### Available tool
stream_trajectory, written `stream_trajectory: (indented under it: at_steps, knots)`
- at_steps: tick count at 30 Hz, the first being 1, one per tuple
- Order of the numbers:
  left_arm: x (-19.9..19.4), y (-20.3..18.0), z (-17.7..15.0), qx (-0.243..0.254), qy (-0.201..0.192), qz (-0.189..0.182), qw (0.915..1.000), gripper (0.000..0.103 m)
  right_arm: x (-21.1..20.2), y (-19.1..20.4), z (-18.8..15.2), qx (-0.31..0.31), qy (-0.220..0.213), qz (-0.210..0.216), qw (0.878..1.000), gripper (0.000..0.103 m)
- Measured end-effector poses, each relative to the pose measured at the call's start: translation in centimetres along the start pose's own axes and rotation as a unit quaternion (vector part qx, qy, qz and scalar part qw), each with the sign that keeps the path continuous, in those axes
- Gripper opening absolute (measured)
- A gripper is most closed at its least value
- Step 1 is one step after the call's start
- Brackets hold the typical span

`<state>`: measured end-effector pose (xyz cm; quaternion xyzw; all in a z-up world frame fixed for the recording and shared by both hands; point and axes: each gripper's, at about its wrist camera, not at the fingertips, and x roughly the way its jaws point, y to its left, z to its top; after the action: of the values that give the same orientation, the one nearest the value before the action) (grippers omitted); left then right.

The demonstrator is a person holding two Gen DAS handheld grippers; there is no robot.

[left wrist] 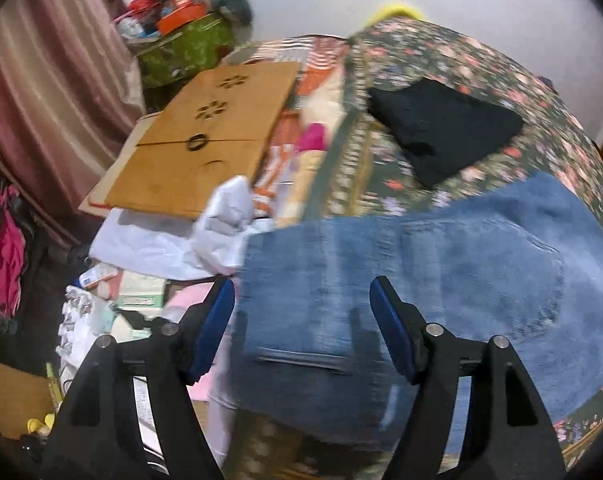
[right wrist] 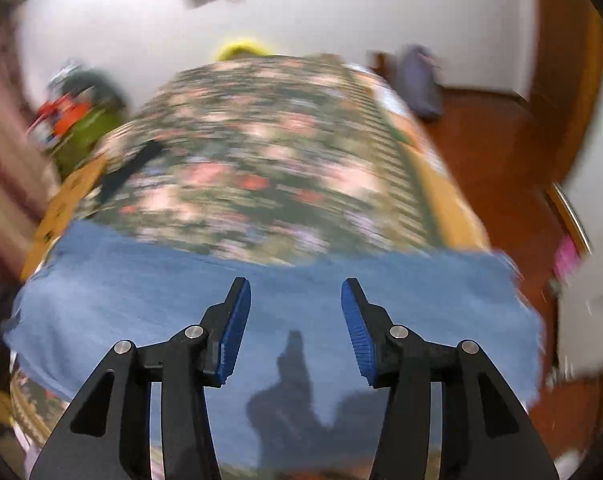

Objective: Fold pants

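Left wrist view: left tool [left wrist: 302, 328] hangs with jaws spread wide, nothing between the blue pads [left wrist: 211, 332], above the jeans [left wrist: 401, 280]. Jeans lie flat across the near edge of the bed [left wrist: 441, 52], back pocket up, hanging partly over that edge. Folded black garment [left wrist: 445, 132] sits farther in on the floral cover, apart from the jeans. Wooden board [left wrist: 205, 136] lies off the bed's left side. Right wrist view, blurred: right tool [right wrist: 296, 320] likewise wide open and empty over the denim at the near edge.
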<state>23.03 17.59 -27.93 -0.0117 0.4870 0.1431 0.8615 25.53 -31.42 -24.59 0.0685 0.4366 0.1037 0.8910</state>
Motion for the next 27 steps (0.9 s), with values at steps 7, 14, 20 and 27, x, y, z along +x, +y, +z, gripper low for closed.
stream_trajectory:
  at_steps: [7, 14, 20, 27]
  knots:
    - [3.0, 4.9, -1.5, -0.035, 0.050, -0.018, 0.9980, 0.070, 5.4, 11.8, 3.4, -0.108, 0.019, 0.083, 0.990, 0.044]
    - [4.8, 3.9, -4.7, -0.037, 0.080, -0.079, 0.9929, 0.070, 11.5, 19.6, 5.2, -0.174, 0.053, 0.109, 0.977, 0.045]
    - [4.0, 2.9, -5.1, -0.034, 0.071, -0.127, 0.9888, 0.008, 16.3, 22.0, 6.0, -0.158, 0.106, 0.132, 0.973, 0.045]
    - [0.0, -0.3, -5.0, 0.063, -0.009, -0.053, 0.9966, 0.000, 15.3, 22.4, 5.3, -0.188, 0.089, 0.137, 0.968, 0.006]
